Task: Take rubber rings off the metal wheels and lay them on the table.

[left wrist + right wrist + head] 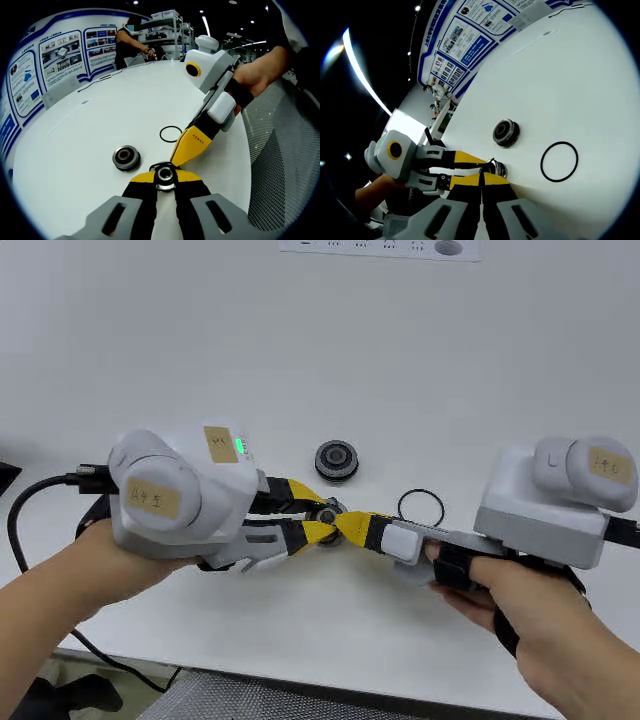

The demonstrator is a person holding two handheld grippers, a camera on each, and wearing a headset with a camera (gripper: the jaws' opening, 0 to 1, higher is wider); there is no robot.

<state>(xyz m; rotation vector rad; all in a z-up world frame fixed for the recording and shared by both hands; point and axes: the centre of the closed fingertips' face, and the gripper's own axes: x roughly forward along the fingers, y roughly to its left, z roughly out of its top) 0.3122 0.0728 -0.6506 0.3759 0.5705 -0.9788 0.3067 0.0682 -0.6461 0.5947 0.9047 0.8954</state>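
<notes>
We're clamping wheel (165, 176) in left gripper (320, 517), low over table (250, 360). We're pinching its ring (158, 165) with right gripper (481, 176), jaws pressed together. Spare ring (421, 506) and second wheel (337, 460) are lying on table beyond.

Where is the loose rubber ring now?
Head view: the loose ring lies flat on the table, right of the spare wheel, just beyond the right gripper.

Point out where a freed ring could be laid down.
Free: the broad table stretch behind the loose wheel and lying ring, and the strip along its near edge. Crowded: the middle, where left gripper and right gripper meet on the held wheel.
</notes>
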